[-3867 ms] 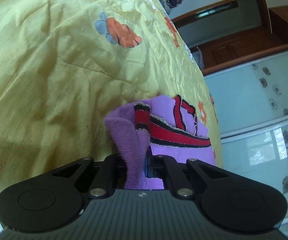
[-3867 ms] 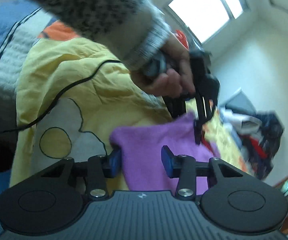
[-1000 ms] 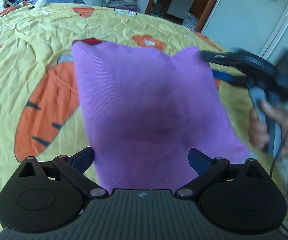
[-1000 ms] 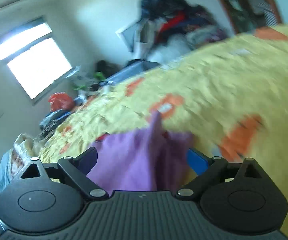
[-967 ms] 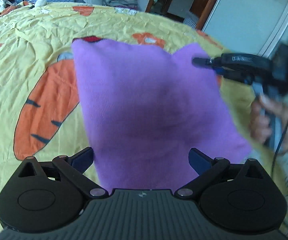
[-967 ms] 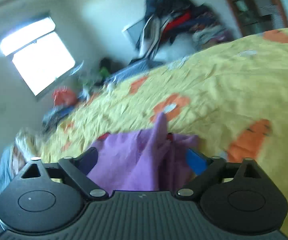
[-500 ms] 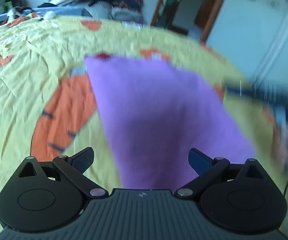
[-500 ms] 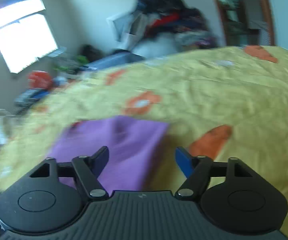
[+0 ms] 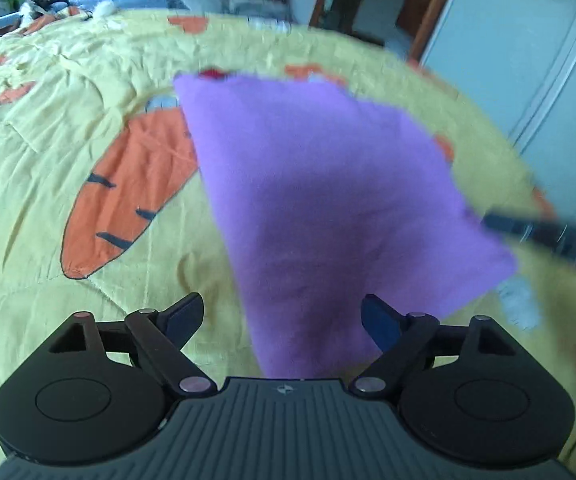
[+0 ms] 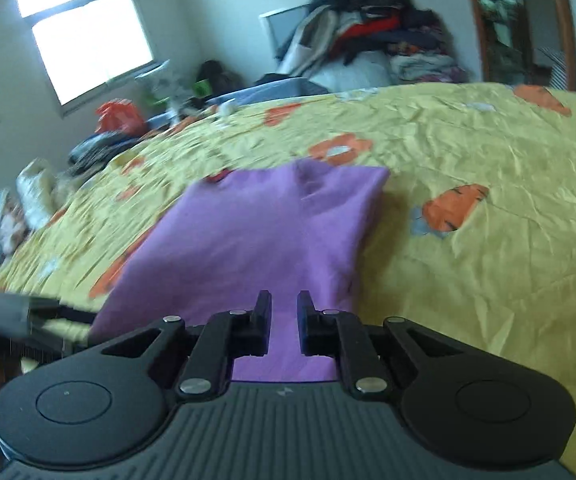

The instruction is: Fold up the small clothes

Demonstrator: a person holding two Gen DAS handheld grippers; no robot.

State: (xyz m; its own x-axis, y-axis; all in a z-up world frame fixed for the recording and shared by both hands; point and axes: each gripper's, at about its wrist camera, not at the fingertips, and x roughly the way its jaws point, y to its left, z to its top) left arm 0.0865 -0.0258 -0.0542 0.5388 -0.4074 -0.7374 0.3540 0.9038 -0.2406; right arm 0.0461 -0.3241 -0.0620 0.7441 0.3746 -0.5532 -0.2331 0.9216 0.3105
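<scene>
Purple garment (image 9: pixel 328 200): soft knit, matt and slightly fuzzy, which we see folded into a flat, roughly four-sided pad; a sliver of red trim peeks from under its far edge.
Where it lies: flat on the bedspread, between our two grippers, its near end reaching under both of them.
Yellow bedspread (image 9: pixel 47 128): thin, crinkled cloth with fine creases, printed with an orange carrot (image 9: pixel 127 188) beside the garment's left edge and orange flowers farther off.
Left gripper (image 9: pixel 281 318): black, with blue-faced pads; we have the jaws wide and closing, the garment's near end below the gap, neither pad touching it.
Right gripper (image 10: pixel 283 326): black; we have the jaws drawn nearly together and closing, a narrow slit left between the fingers, purple cloth visible through it. Whether the pads pinch the cloth we cannot tell.
Containers: none that we can make out; a loose heap of clothes (image 10: pixel 372 36) is piled against the far wall, below it a grey edge too blurred to name.
Against a second ago: the garment's raised corner now lies flat; our right gripper has drawn back to the garment's near right corner, and both views are blurred.
</scene>
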